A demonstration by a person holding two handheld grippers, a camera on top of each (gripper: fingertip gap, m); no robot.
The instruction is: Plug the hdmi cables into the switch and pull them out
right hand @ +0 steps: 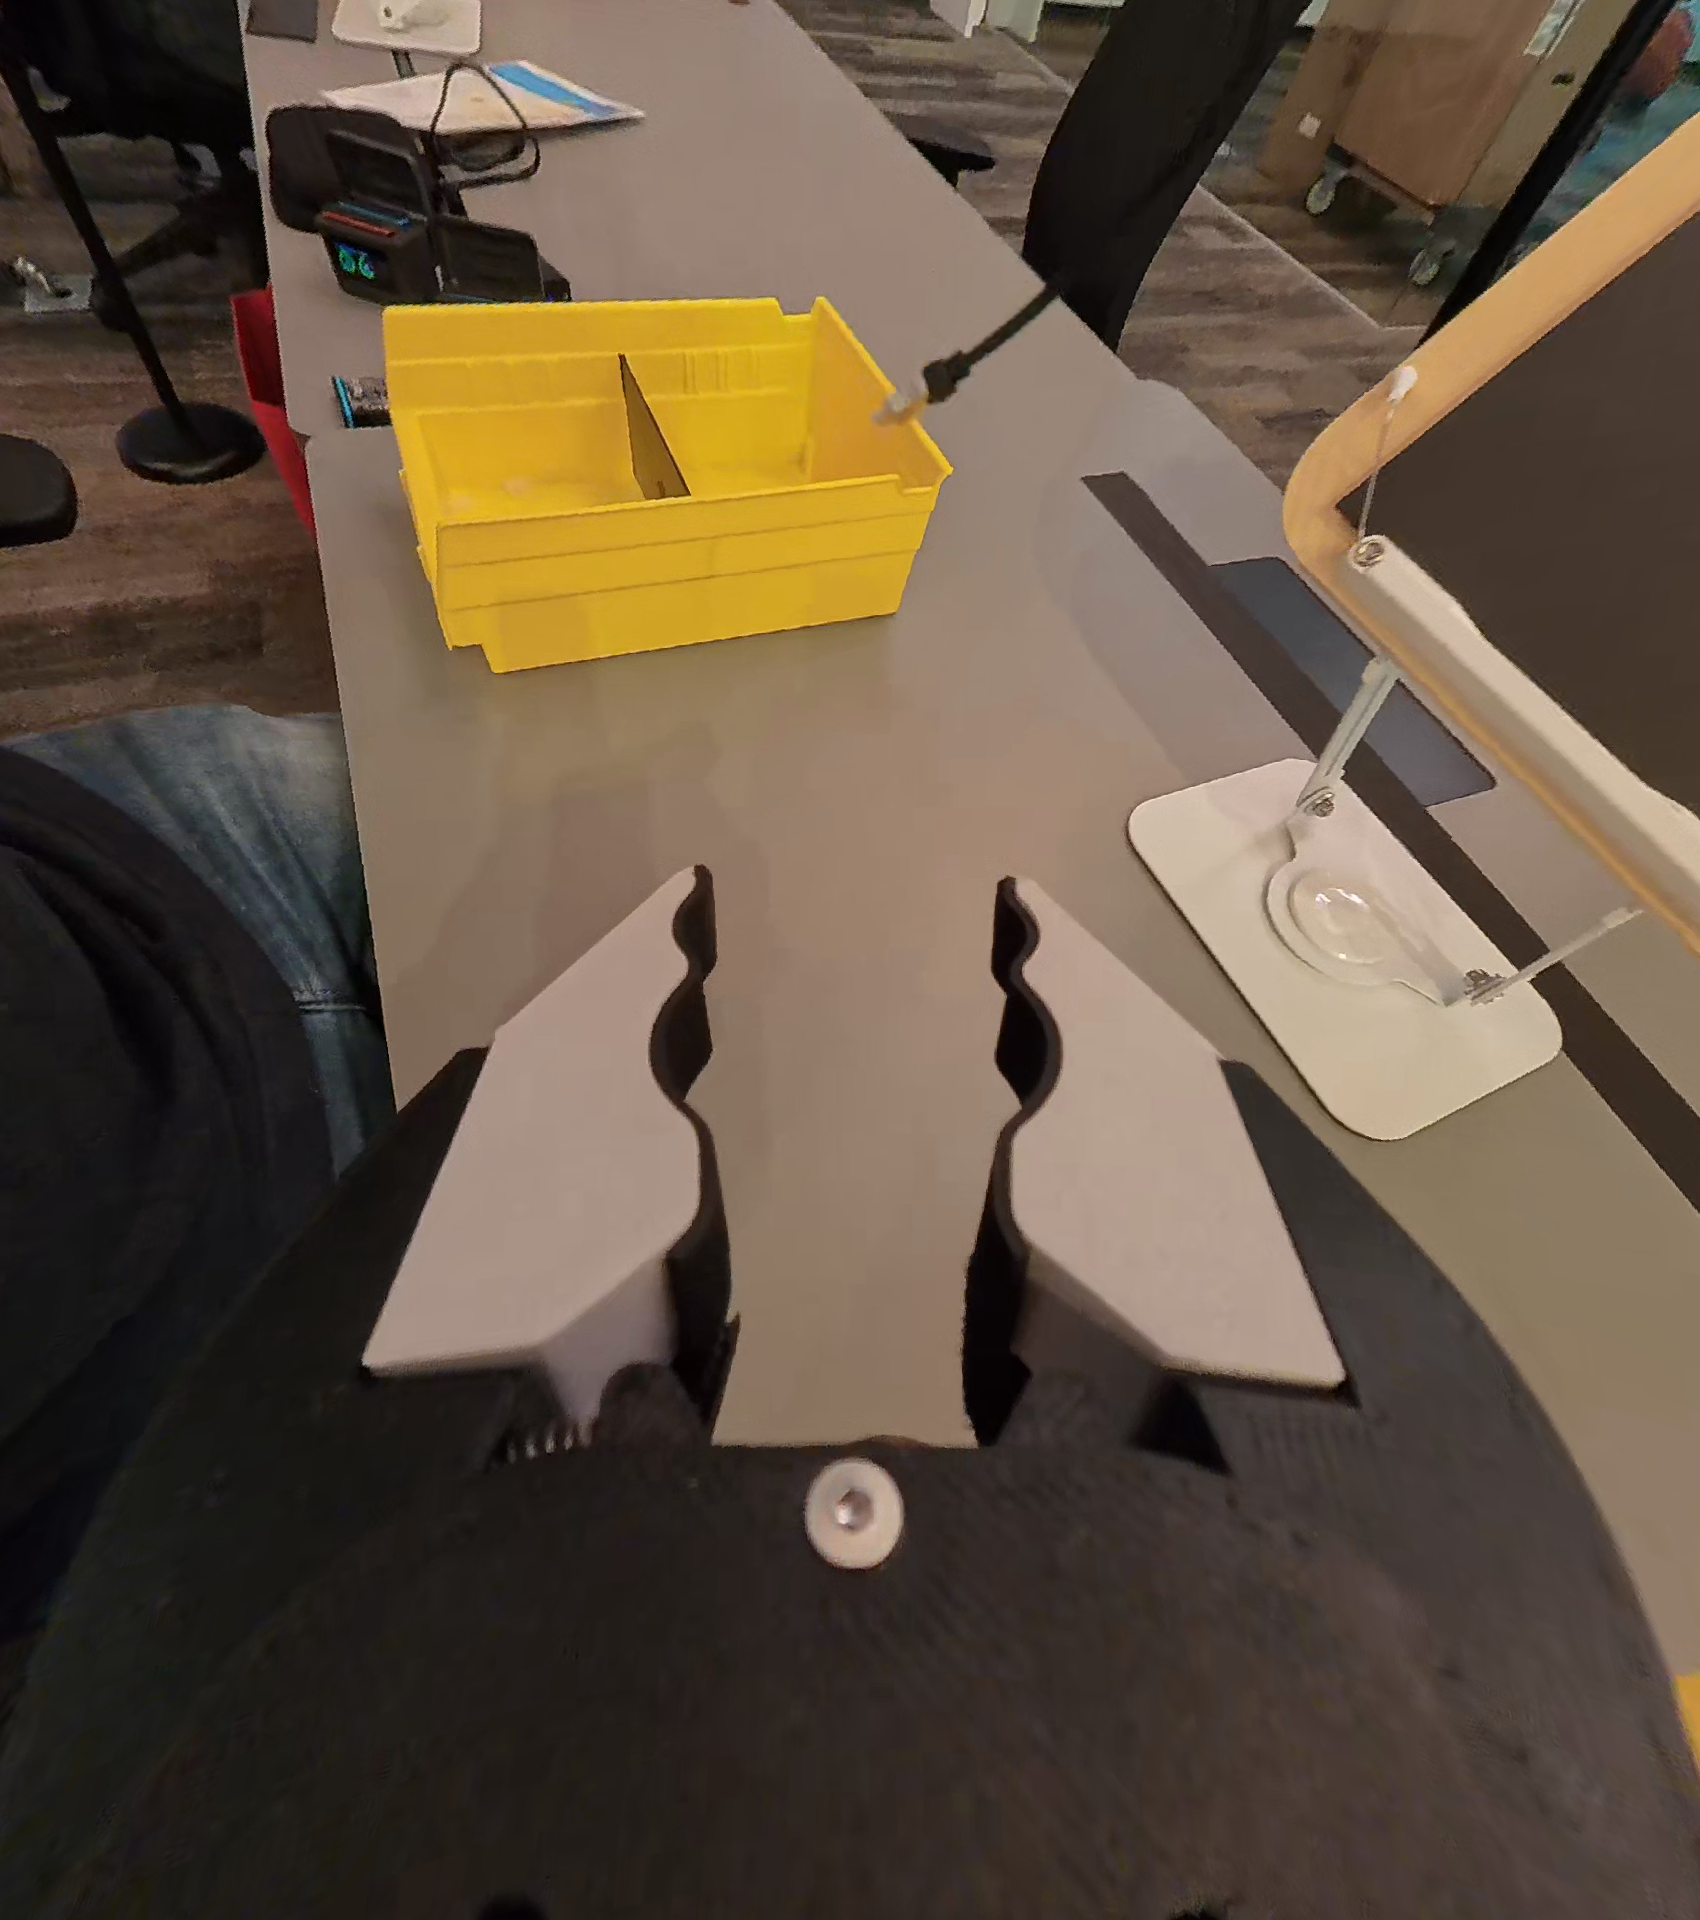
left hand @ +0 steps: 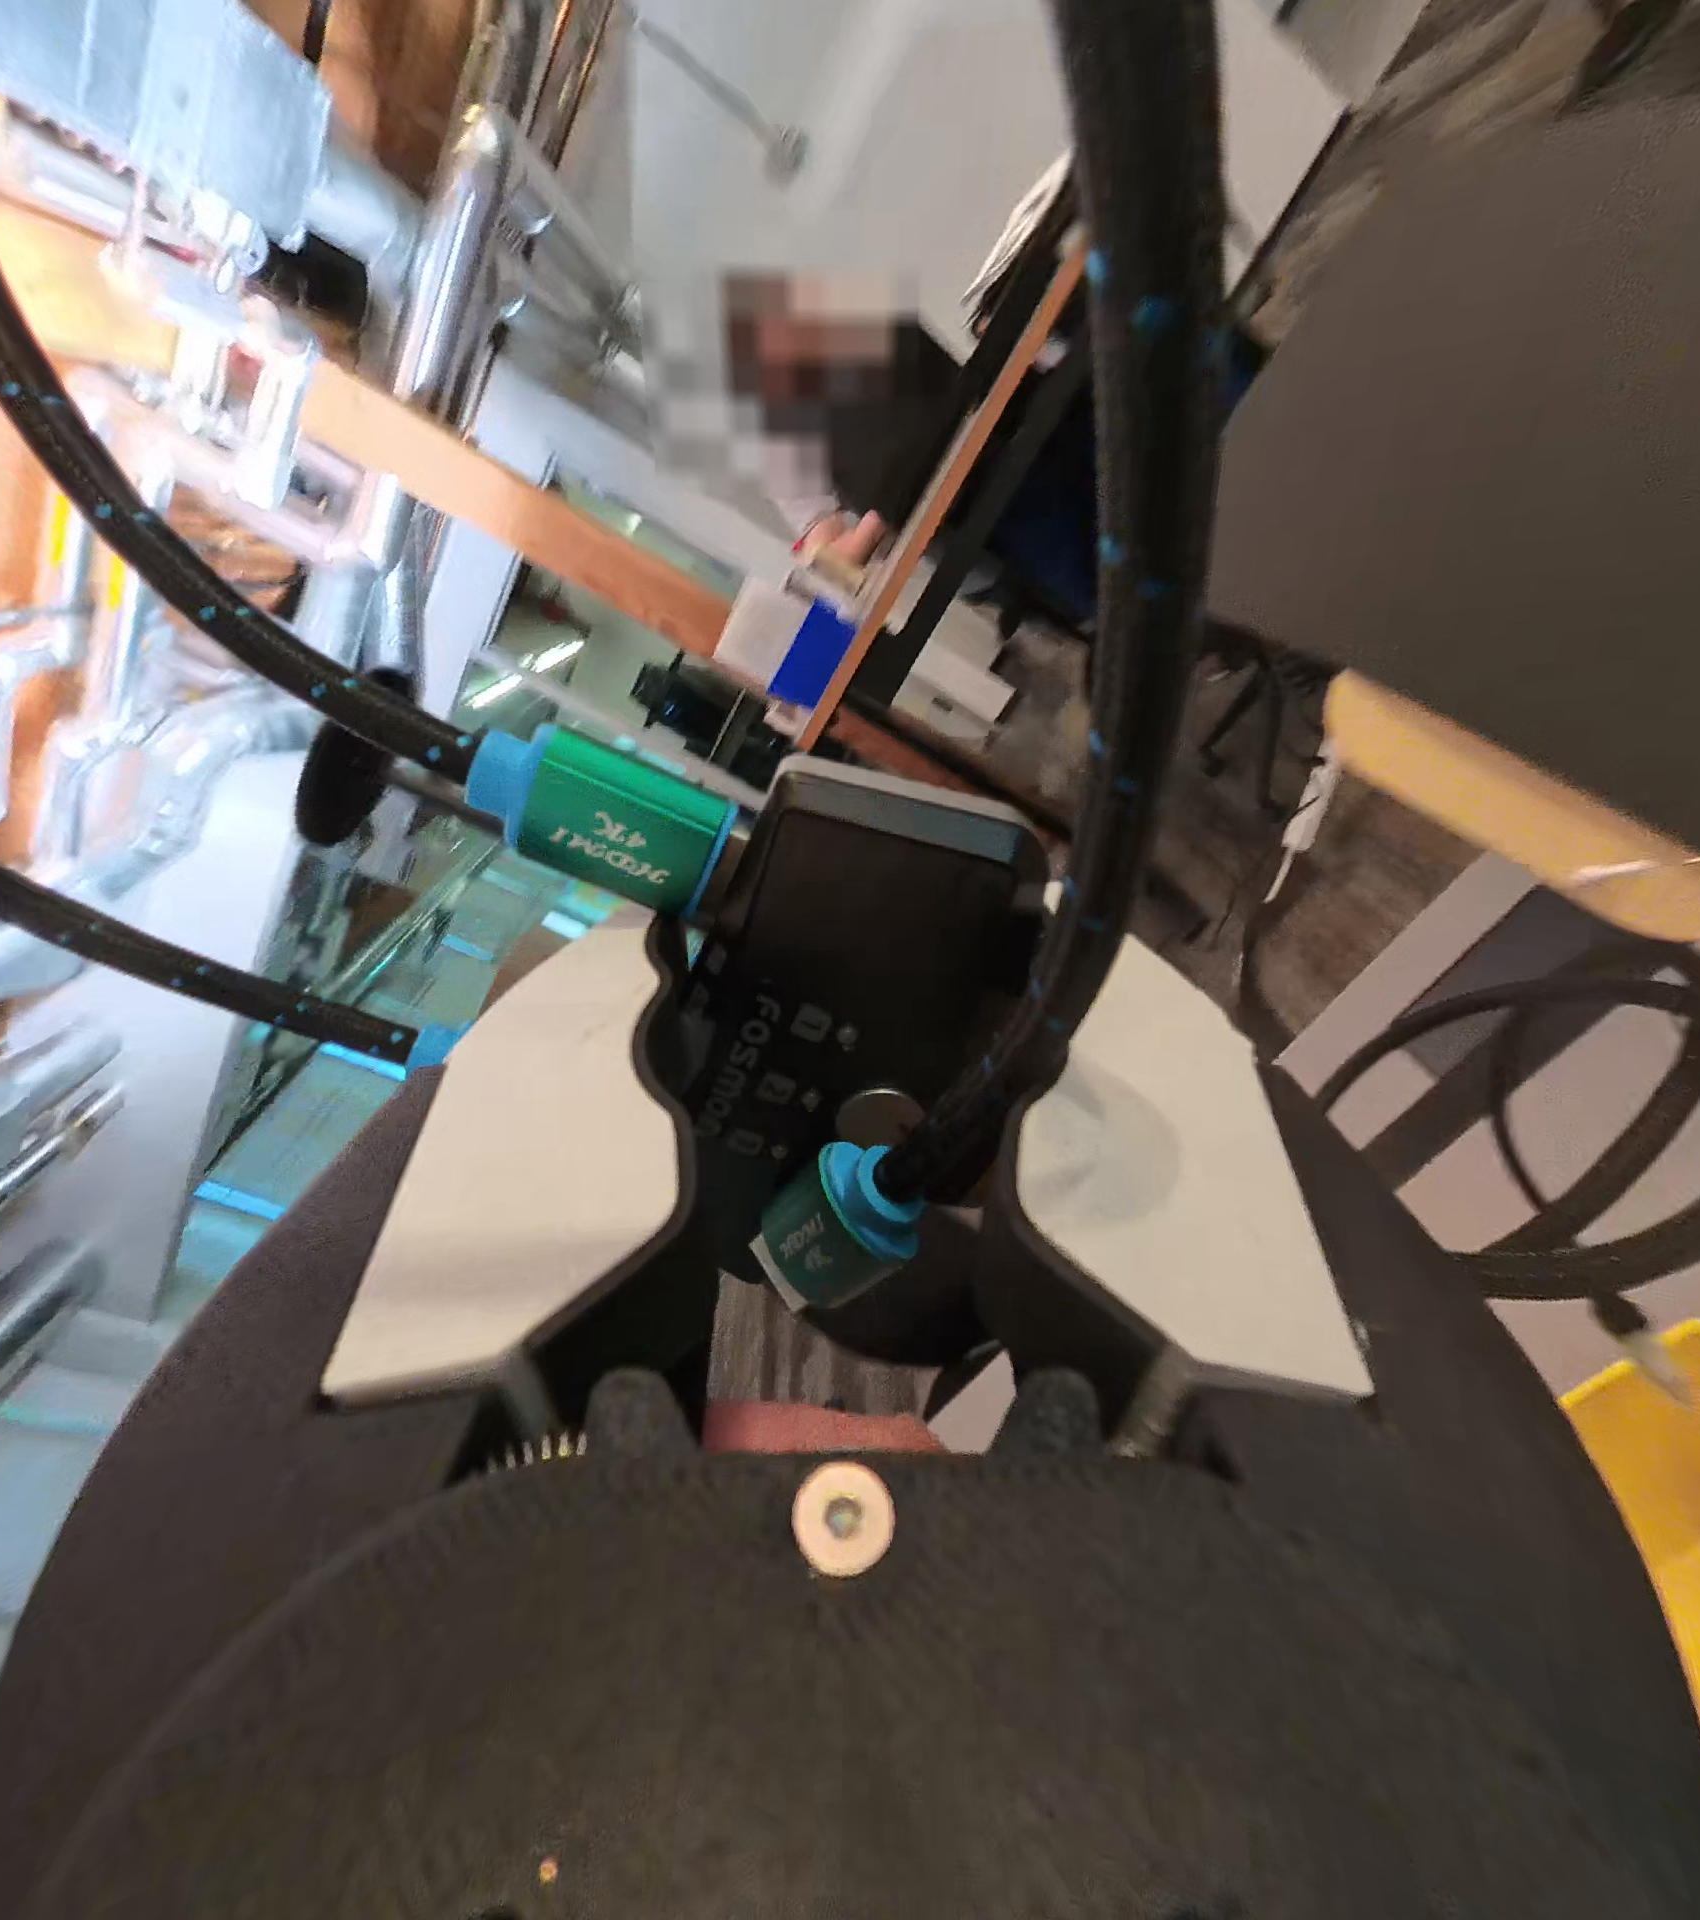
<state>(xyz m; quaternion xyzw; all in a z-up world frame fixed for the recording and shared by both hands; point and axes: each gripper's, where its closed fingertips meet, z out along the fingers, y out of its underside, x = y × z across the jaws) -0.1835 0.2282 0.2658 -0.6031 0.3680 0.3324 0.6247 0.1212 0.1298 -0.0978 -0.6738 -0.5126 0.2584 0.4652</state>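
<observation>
In the left wrist view my left gripper (left hand: pixel 887 945) is shut on a black HDMI switch (left hand: pixel 877 935) and holds it up, tilted. A green HDMI plug (left hand: pixel 617 821) on a black braided cable sits in the switch's upper left side. A second green plug (left hand: pixel 825 1236) sits at the switch's near end, its cable (left hand: pixel 1147 520) rising upward. A third braided cable (left hand: pixel 202 977) ends behind my left finger (left hand: pixel 534 1143), its plug mostly hidden. In the right wrist view my right gripper (right hand: pixel 854 878) is open and empty over the grey table (right hand: pixel 825 748).
A yellow divided bin (right hand: pixel 659 488) stands farther along the table, with a black cable end (right hand: pixel 913 400) hanging over its right rim. A white stand base (right hand: pixel 1345 956) and a wood-framed dark panel (right hand: pixel 1604 436) are to the right. A person's legs (right hand: pixel 98 987) are at the left. There is about 50 cm between the tips of the two grippers.
</observation>
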